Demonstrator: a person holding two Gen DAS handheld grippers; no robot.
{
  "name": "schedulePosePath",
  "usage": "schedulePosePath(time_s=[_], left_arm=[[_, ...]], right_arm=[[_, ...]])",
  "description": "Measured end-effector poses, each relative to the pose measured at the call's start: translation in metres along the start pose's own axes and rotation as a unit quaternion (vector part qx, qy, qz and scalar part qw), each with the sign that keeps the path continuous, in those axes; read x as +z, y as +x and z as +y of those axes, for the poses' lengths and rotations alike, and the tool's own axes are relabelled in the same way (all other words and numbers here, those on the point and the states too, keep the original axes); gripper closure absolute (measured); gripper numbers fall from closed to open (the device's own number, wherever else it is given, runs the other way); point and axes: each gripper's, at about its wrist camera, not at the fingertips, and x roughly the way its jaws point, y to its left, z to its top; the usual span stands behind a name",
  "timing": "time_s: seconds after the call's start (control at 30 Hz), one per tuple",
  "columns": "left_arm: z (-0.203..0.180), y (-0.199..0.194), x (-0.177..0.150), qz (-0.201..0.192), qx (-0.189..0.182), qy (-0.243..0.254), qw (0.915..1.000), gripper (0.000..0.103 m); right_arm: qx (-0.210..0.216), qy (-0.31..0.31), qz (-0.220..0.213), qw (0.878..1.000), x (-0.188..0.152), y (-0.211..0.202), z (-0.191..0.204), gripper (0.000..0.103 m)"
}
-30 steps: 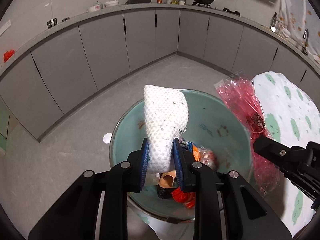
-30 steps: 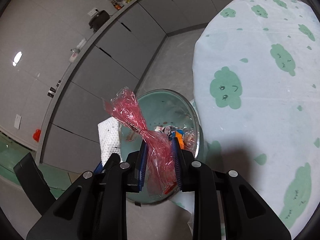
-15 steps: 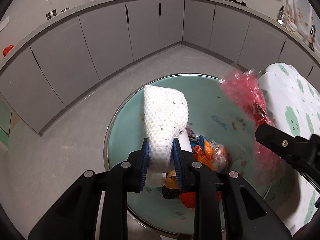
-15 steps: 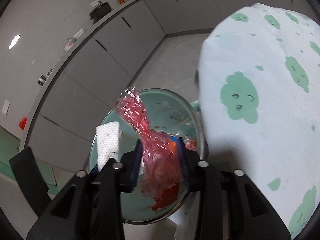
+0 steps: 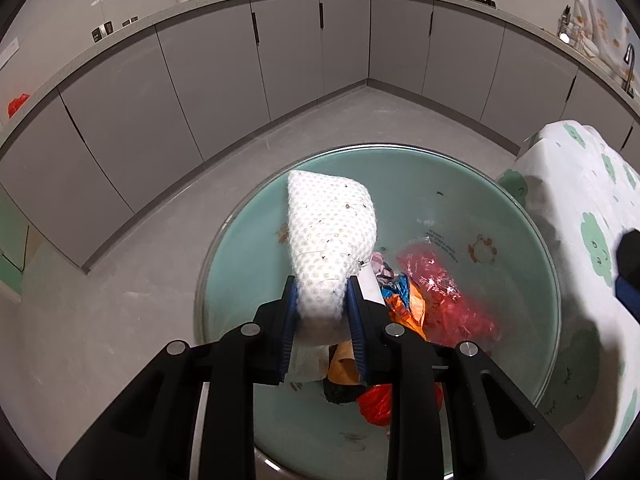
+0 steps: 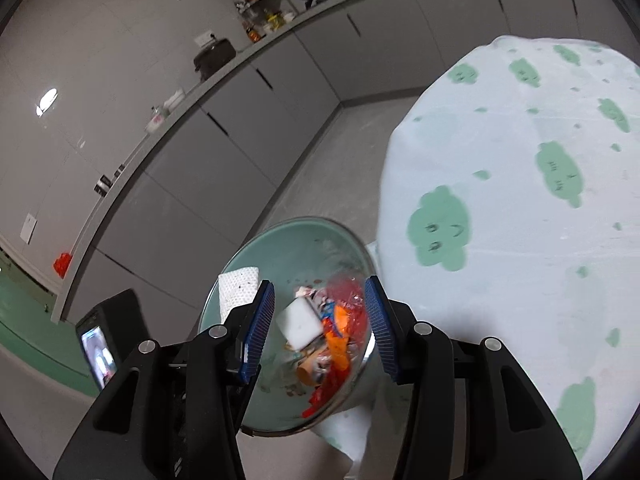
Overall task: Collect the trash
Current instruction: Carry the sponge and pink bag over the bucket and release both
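My left gripper (image 5: pixel 322 304) is shut on a white foam net sleeve (image 5: pixel 330 236) and holds it above the pale green trash bin (image 5: pixel 460 172). The red plastic wrapper (image 5: pixel 440 292) lies in the bin on a heap of orange, blue and white trash (image 5: pixel 394 300). My right gripper (image 6: pixel 320 320) is open and empty above the bin (image 6: pixel 288 232), which also shows the sleeve (image 6: pixel 238 284) and the wrapper (image 6: pixel 348 296).
A table under a white cloth with green cloud prints (image 6: pixel 520 200) stands right of the bin, also in the left wrist view (image 5: pixel 592 208). Grey kitchen cabinets (image 5: pixel 224 64) curve round the back. Grey floor (image 5: pixel 100 320) lies left of the bin.
My right gripper has opened and the red wrapper has dropped into the bin. My left gripper has moved further over the bin, still gripping the sleeve.
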Motion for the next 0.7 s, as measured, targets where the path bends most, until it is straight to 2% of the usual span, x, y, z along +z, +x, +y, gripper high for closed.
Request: schedulePosePath(time_s=[0.13,0.27,0.33,0.4,0.47,0.57,0.7], left_arm=[[-0.004,0.002,-0.003,0.006,0.006,0.005,1.0,0.076],[-0.002,-0.002,-0.004,0.003,0.022,0.001,0.9997,0.053],[0.001,-0.007,-0.006,-0.001,0.024,-0.002,0.9997,0.052],[0.003,-0.012,-0.007,-0.006,0.026,-0.005,0.9996,0.039],[0.002,-0.016,-0.006,-0.014,0.031,-0.003,0.9994,0.03],[0.0,-0.022,-0.009,-0.018,0.033,0.0,0.9993,0.025],[0.002,-0.027,-0.011,-0.024,0.036,0.0,0.9991,0.024]], right_arm=[[-0.003,-0.001,-0.001,1.0,0.0,0.0,-0.001,0.055],[-0.006,-0.006,0.004,1.0,-0.002,0.004,0.0,0.055],[-0.01,-0.011,0.002,1.0,-0.001,0.005,0.0,0.055],[-0.017,-0.021,0.0,1.0,-0.002,0.006,0.001,0.055],[-0.021,-0.026,0.001,0.999,-0.002,0.007,0.0,0.053],[-0.029,-0.04,0.005,0.999,-0.005,0.011,0.0,0.05],[-0.034,-0.047,0.008,0.998,-0.007,0.013,-0.003,0.05]])
